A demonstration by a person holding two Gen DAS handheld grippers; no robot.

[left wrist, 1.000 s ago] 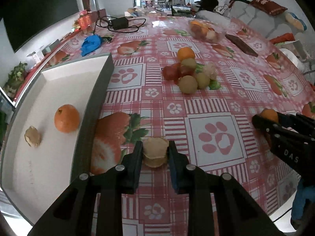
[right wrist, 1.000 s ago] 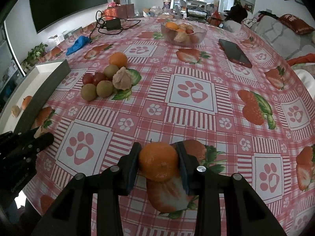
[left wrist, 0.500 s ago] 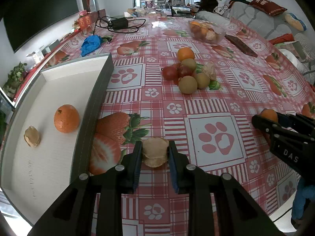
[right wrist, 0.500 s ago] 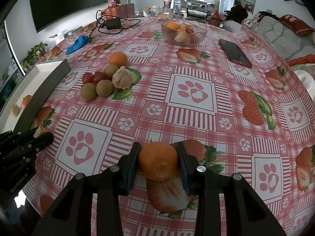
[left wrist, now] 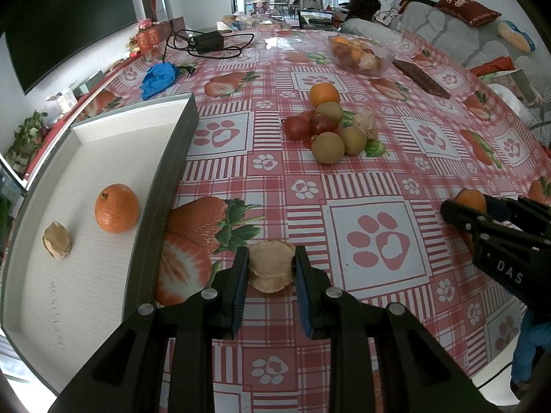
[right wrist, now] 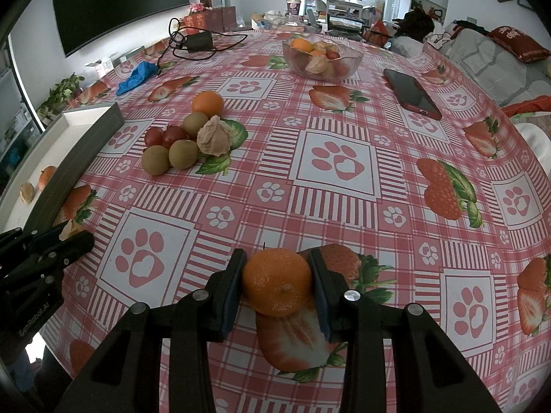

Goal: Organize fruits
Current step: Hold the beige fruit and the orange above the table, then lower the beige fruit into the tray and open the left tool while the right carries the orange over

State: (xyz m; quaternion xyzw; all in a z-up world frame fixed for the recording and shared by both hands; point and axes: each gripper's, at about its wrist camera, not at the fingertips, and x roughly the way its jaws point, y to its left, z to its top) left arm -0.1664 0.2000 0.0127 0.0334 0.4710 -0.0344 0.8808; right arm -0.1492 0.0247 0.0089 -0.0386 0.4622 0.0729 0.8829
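My left gripper (left wrist: 270,266) is shut on a tan papery husk fruit (left wrist: 271,268), held just right of a shallow white tray (left wrist: 172,158). The tray holds an orange (left wrist: 117,208) and another husk fruit (left wrist: 56,240). My right gripper (right wrist: 277,284) is shut on an orange (right wrist: 277,282) above the tablecloth; it also shows at the right of the left wrist view (left wrist: 470,201). A pile of fruit (right wrist: 187,137) lies mid-table: an orange, kiwis, cherry tomatoes and a husk fruit.
A glass bowl of fruit (right wrist: 322,56) stands at the far side. A red-cased phone (right wrist: 411,93) lies at the right. A blue cloth (right wrist: 134,75) and a charger with cable (right wrist: 198,41) lie at the far left. The tray's dark wall (right wrist: 74,165) rises at the left.
Both grippers keep their hold. The left gripper with the husk fruit has shifted slightly right, away from the tray wall. The right gripper has barely moved.
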